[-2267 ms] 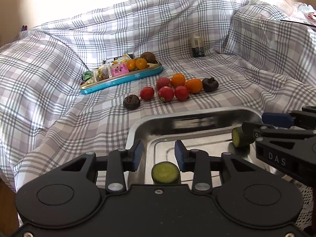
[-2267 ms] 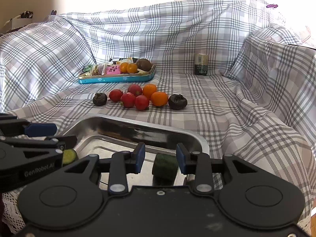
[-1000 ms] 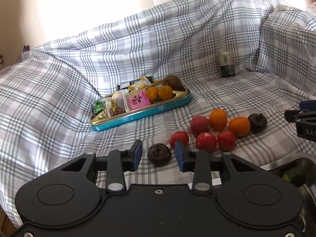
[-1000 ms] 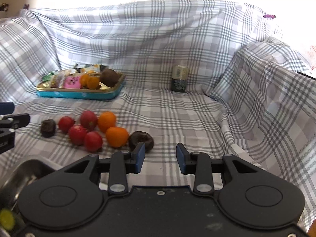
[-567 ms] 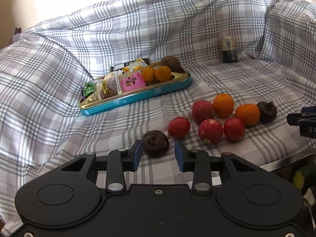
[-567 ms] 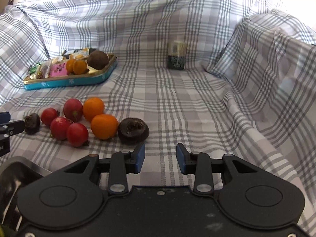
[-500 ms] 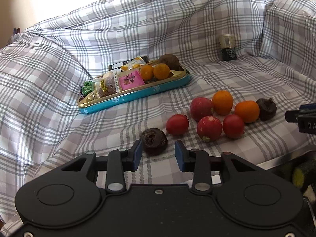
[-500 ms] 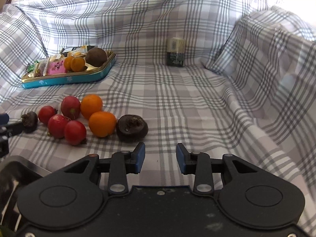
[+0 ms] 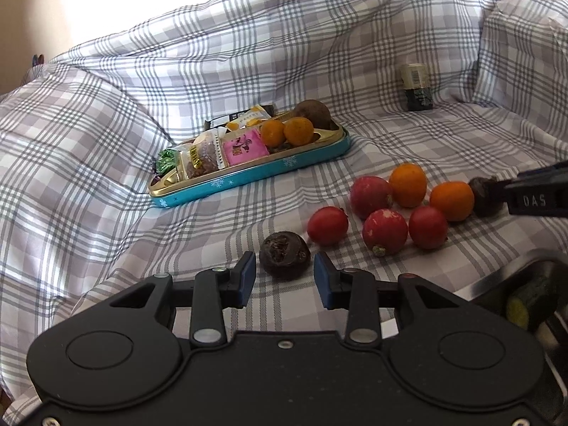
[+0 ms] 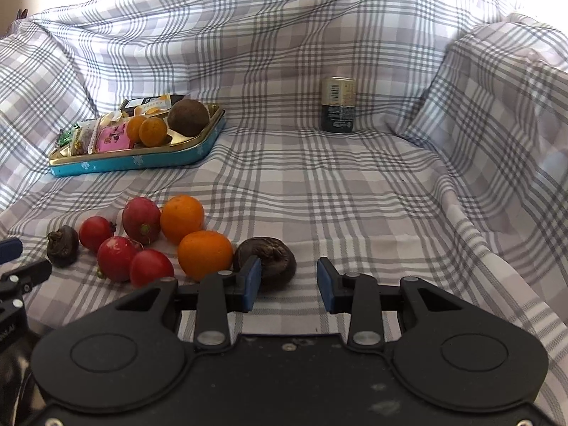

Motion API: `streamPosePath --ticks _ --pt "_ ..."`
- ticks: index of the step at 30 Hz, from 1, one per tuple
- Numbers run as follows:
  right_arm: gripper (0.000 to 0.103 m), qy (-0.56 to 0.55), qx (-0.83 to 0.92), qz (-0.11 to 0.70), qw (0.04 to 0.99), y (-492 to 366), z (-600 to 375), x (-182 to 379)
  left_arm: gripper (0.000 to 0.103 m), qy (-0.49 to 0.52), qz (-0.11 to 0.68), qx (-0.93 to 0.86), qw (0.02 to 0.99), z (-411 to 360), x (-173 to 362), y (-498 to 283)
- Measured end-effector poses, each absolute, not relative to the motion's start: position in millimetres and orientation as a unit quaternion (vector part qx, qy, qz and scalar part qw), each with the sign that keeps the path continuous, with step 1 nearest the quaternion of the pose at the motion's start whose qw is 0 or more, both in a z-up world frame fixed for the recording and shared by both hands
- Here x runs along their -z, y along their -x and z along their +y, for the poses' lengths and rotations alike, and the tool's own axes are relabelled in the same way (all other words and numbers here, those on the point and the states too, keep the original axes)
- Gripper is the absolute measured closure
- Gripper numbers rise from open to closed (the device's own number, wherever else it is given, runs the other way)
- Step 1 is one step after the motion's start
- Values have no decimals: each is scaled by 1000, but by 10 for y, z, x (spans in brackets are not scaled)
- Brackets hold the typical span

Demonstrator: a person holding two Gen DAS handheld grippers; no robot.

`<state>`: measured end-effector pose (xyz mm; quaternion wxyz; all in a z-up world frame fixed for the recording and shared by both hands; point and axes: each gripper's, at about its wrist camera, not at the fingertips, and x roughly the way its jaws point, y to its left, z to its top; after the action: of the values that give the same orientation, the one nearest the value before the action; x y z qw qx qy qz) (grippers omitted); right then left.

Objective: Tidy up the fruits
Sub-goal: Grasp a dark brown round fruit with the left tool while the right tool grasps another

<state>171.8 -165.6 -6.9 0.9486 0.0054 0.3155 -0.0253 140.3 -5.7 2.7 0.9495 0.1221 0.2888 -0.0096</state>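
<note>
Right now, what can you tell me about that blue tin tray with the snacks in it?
The blue tin tray is long and shallow, with turquoise walls printed with white snowflakes and a shiny gold inside. It lies flat on the checked cloth, behind the loose fruits. It holds wrapped snacks at one end, two small oranges in the middle and a round brown fruit at the other end. Nothing grips it.

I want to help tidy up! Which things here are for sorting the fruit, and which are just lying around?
For the job: the two dark fruits, red fruits, loose oranges, the metal tray with a green piece.

Just lying about: the blue tin of snacks, the can, the checked cloth.
</note>
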Motion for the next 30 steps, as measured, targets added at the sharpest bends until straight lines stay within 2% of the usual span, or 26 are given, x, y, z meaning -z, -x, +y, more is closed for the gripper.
streamPosePath --ticks 7,16,30 --pt "66 -1 16 312 950 -1729 -1624 78 58 -81 319 -6 944 56 34 -1599" --pt "65 15 -4 312 950 -1805 -1555 90 58 -125 315 4 941 -88 104 -1612" --pt "57 19 -1 307 952 -1855 -1538 120 58 -157 323 5 933 -141 136 -1776"
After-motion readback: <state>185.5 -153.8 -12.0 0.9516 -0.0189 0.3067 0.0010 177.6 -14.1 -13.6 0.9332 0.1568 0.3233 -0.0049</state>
